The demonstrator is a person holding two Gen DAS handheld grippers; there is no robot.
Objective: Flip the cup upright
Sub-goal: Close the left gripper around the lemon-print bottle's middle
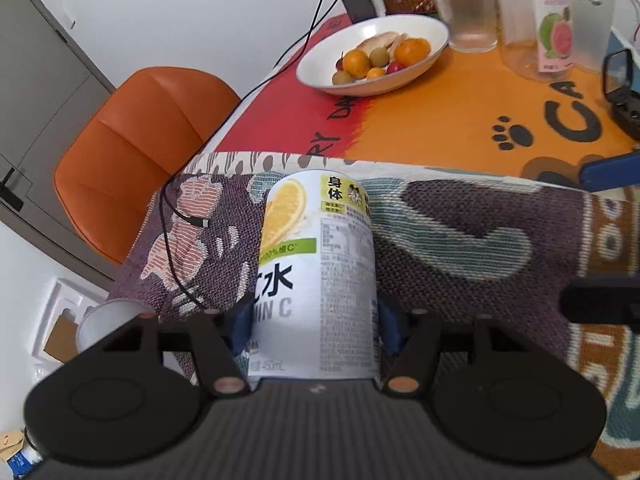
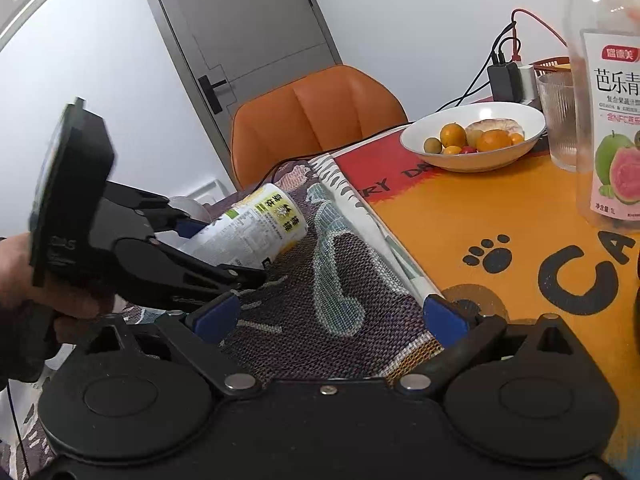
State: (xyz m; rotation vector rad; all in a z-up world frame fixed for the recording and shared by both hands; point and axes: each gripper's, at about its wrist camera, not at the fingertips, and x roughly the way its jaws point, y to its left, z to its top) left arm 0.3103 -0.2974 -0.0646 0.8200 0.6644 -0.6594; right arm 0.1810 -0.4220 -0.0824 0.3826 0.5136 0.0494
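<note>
The cup [image 1: 320, 264] is white with a lemon picture and printed text. It lies tilted, on its side, over the woven mat [image 1: 460, 232]. My left gripper [image 1: 314, 326] is shut on the cup, one blue pad on each side near its lower end. In the right wrist view the cup [image 2: 256, 228] points its far end up and to the right, held by the left gripper [image 2: 224, 252] just above the mat. My right gripper [image 2: 332, 316] is open and empty, low over the mat [image 2: 332, 304], to the right of the cup.
A white bowl of fruit [image 1: 376, 54] [image 2: 476, 138], a ribbed glass [image 1: 468, 12], a guava juice bottle [image 2: 608, 112] and a black case [image 1: 622, 88] stand on the orange tablecloth [image 1: 440, 120]. An orange chair [image 1: 136, 148] is left of the table. A black cable [image 1: 176, 240] lies on the mat.
</note>
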